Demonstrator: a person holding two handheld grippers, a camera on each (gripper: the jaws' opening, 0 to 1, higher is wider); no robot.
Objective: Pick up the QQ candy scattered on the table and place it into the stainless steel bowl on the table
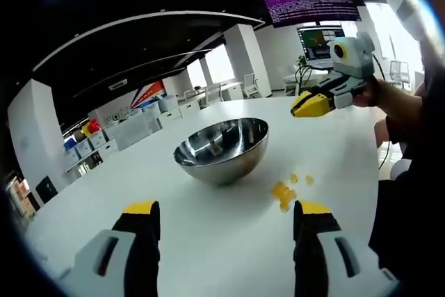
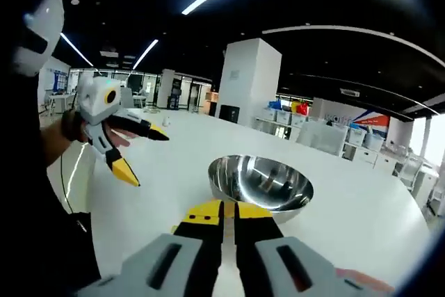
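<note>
The stainless steel bowl [image 1: 222, 149] stands on the white table [image 1: 208, 248], just beyond my left gripper [image 1: 227, 210], whose jaws are open with nothing between them. Several small yellow QQ candies [image 1: 284, 193] lie scattered on the table to the right of the bowl, close to my left gripper's right fingertip [image 1: 313, 208]. My right gripper [image 1: 313, 104] hovers above the table's far right, held by a hand, its yellow tips together. In the right gripper view the bowl [image 2: 261, 182] sits just past my shut right gripper [image 2: 227, 211]; no candy shows between the tips. My left gripper [image 2: 142, 152] hangs open at the left.
The white table [image 2: 361, 220] is wide and bare around the bowl. A person's dark sleeve [image 1: 407, 172] runs along its right edge. Monitors [image 1: 316, 39], a white pillar [image 2: 250, 81] and shelves with coloured bins [image 1: 90, 145] stand well beyond the table.
</note>
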